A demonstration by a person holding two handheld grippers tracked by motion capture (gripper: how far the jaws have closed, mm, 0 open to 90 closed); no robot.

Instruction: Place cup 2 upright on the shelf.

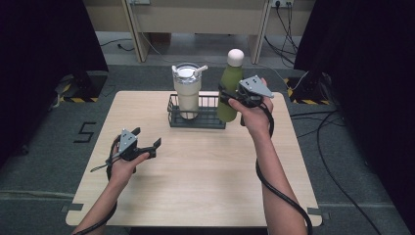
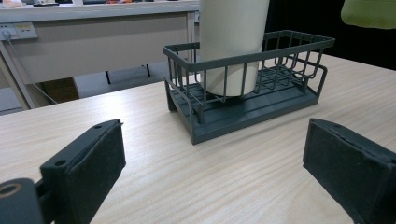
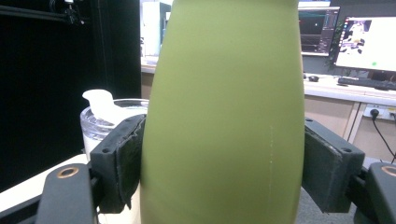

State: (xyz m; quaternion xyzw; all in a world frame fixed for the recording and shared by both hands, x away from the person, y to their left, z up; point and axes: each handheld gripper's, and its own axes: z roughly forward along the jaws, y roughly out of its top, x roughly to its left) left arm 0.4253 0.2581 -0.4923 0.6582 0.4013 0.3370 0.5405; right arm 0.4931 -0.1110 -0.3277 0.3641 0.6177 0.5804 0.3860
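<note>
My right gripper (image 1: 226,96) is shut on a green bottle (image 1: 229,85) with a white cap, gripping it around the body. The bottle hangs upright in the air by the right end of a dark wire basket (image 1: 210,122). Its green base (image 2: 369,13) shows above the basket (image 2: 252,119) in the left gripper view. Both pads press the bottle's sides (image 3: 224,116), with the right gripper (image 3: 224,163) around it. A cream tumbler (image 1: 187,93) with a clear lid stands in the basket's left half (image 2: 231,42) (image 3: 105,116). My left gripper (image 1: 147,137) (image 2: 215,163) is open over the table's left side, holding nothing.
The wooden table (image 1: 205,181) has bare room in front of the basket. Cables (image 1: 337,161) run over the grey floor to the right. A pale desk (image 2: 93,42) stands beyond the table's far edge, and monitors (image 3: 364,42) glow behind the bottle.
</note>
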